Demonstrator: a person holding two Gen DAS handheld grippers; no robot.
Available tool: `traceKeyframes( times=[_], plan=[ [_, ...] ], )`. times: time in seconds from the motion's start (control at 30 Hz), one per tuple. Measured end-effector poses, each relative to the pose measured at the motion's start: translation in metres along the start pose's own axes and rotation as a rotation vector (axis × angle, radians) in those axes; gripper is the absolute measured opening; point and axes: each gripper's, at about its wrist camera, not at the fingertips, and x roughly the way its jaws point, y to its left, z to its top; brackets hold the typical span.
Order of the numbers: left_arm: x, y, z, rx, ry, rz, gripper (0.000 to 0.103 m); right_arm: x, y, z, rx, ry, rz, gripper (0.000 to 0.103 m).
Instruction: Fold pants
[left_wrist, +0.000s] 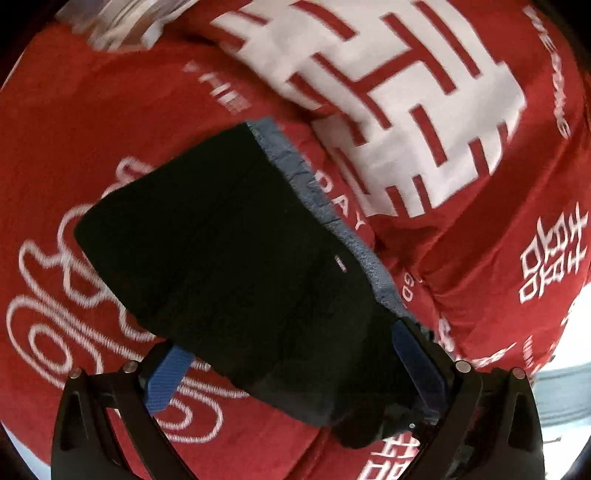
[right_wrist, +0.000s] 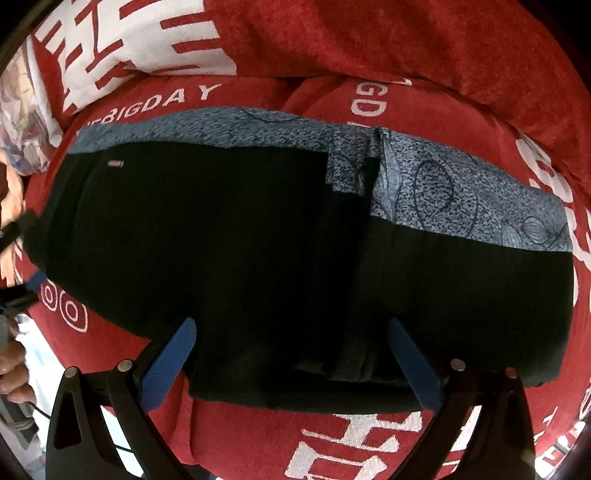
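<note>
- Folding looks well along: I read the black pants (right_wrist: 229, 236) as already doubled over, lying as a compact dark slab on the red bedspread (right_wrist: 406, 48) with white lettering.
- A blue-grey patterned lining (right_wrist: 461, 184) shows along the far edge of the pants in the right wrist view, so the top layer sits a little short of the layer beneath.
- My right claw (right_wrist: 291, 365) stands wide, its blue pads (right_wrist: 170, 365) on either side of the near edge of the pants; I see nothing pinched between them.
- My left claw (left_wrist: 295, 376) is at one end of the pants. One blue pad (left_wrist: 166, 380) lies on the bedspread just beside the cloth, while the other (left_wrist: 417, 365) is at the cloth's far edge with black fabric bunched between them. The jaws look spread, but I cannot tell whether any cloth is truly gripped.
- A hand (right_wrist: 13, 376) shows at the left rim of the right wrist view, holding the other rig.
- My judgement: the step in hand is setting up for the next fold across the length.
- That calls for both claws to close on the same end, taking every layer including the lining, then carrying it over evenly so the edges meet and nothing drags on the soft bedspread.
</note>
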Motion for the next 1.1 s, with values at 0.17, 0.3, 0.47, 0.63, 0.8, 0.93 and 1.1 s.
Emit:
traceKeyframes(
  times=[0.17, 0.3, 0.47, 0.63, 0.8, 0.93, 1.1],
  plan=[
    [0.022, 0.007, 0.008, -0.05, 0.034, 0.161, 0.098, -0.004, 0.007, 0.004, -0.037, 0.013, -0.032, 0.102],
    [0.029, -0.016, 0.006, 0.061, 0.033, 0.403, 0.059, -0.033, 0.017, 0.021, -0.068, -0.037, -0.023, 0.101],
    [0.027, -0.047, -0.007, 0.349, -0.022, 0.511, 0.043, -0.065, 0.056, 0.069, -0.163, -0.034, 0.133, 0.101],
    [0.035, -0.076, -0.043, 0.698, -0.112, 0.649, 0.043, -0.072, 0.134, 0.111, -0.309, 0.065, 0.3, 0.101],
    [0.034, -0.076, -0.043, 0.8, -0.14, 0.681, 0.043, -0.052, 0.213, 0.138, -0.411, 0.194, 0.378, 0.101],
    [0.032, -0.075, -0.047, 0.852, -0.154, 0.694, 0.043, -0.03, 0.27, 0.149, -0.516, 0.303, 0.359, 0.101],
    [0.031, -0.077, -0.05, 0.867, -0.16, 0.692, 0.043, 0.009, 0.316, 0.142, -0.614, 0.453, 0.225, 0.101]
  ],
)
